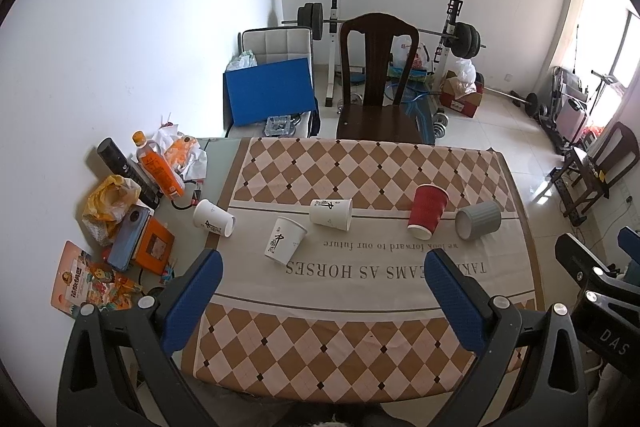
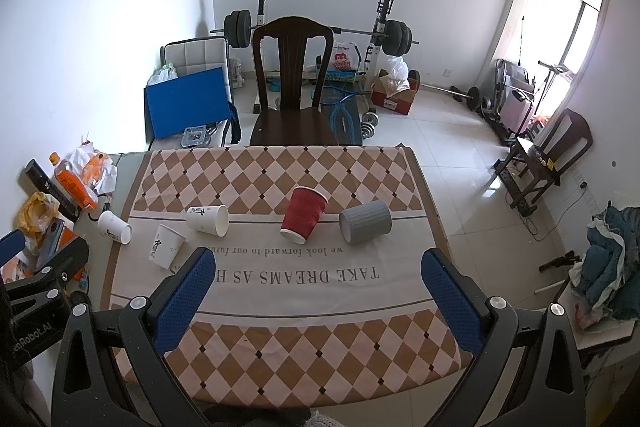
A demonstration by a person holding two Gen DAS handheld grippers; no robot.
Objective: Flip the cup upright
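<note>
Several cups lie on their sides across the middle of the checkered tablecloth [image 1: 360, 343]: three white paper cups [image 1: 213, 218] [image 1: 285, 240] [image 1: 331, 213], a red ribbed cup [image 1: 426, 211] and a grey ribbed cup [image 1: 478, 220]. The right wrist view shows the same row: white cups [image 2: 115, 227] [image 2: 167, 245] [image 2: 207, 220], the red cup [image 2: 303, 214] and the grey cup [image 2: 365, 222]. My left gripper [image 1: 324, 267] is open and empty, held above the table's near half. My right gripper [image 2: 318, 265] is open and empty, also short of the cups.
Clutter sits at the table's left edge: an orange bottle [image 1: 158, 167], a black cylinder [image 1: 120, 163], a yellow bag [image 1: 110, 199], a phone [image 1: 128, 239] and snack packets. A dark wooden chair [image 1: 378, 79] stands behind the table. A weight bench and boxes stand beyond.
</note>
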